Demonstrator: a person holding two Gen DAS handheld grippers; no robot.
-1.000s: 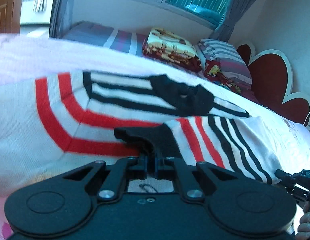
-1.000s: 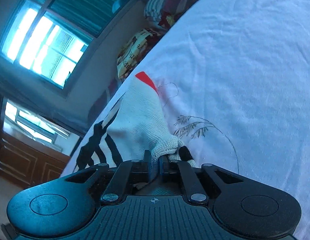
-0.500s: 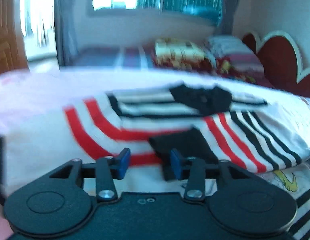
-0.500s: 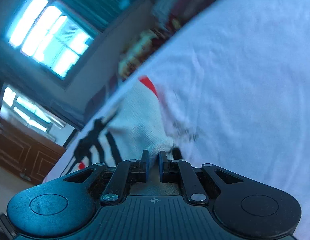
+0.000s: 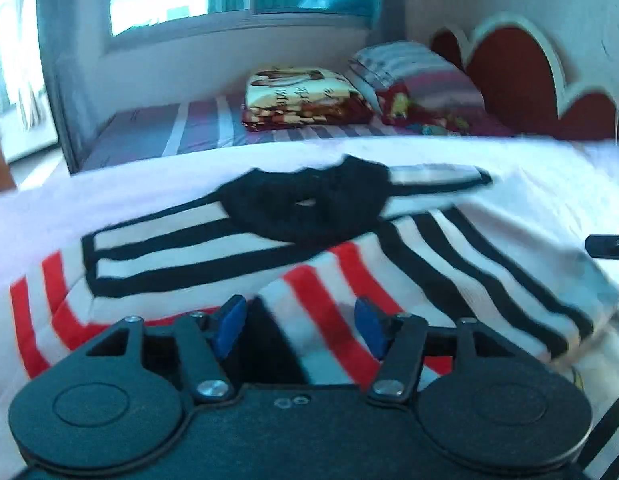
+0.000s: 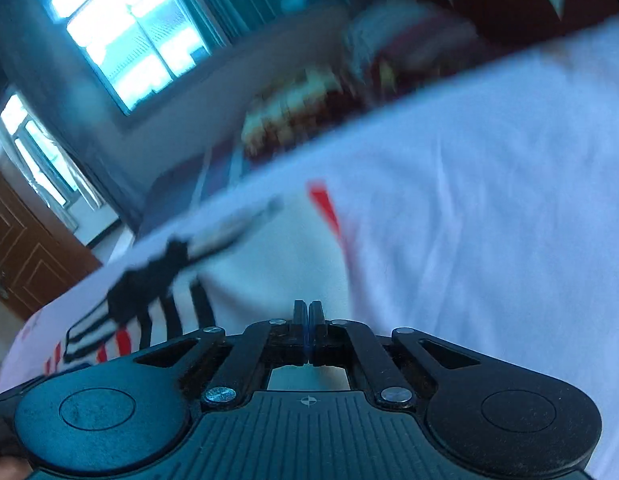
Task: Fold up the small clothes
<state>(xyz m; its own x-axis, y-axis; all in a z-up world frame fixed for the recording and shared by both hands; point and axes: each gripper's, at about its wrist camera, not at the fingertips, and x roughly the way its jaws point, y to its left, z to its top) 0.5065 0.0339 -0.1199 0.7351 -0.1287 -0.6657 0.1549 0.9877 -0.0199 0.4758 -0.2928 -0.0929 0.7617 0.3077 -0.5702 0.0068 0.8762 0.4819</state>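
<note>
A white knitted sweater (image 5: pixel 449 264) with red and black stripes and a black collar (image 5: pixel 305 208) lies flat on the white bed sheet (image 5: pixel 549 168). One sleeve is folded across its front. My left gripper (image 5: pixel 299 326) hovers just over that sleeve, jaws opening. The red-striped cloth lies between the blue pads (image 5: pixel 229 322), which do not press on it. In the blurred right wrist view the sweater (image 6: pixel 269 272) lies ahead and to the left. My right gripper (image 6: pixel 308 312) is shut with nothing between its fingers.
At the far side of the bed lie a folded patterned blanket (image 5: pixel 301 96) and striped pillows (image 5: pixel 413 72), before a red heart-shaped headboard (image 5: pixel 509 76). A window is behind them. A brown door (image 6: pixel 25 264) stands far left.
My left gripper let go of the black cuff, opened and drew back, leaving the sleeve folded over the sweater. My right gripper released the white cloth, shut empty and rolled.
</note>
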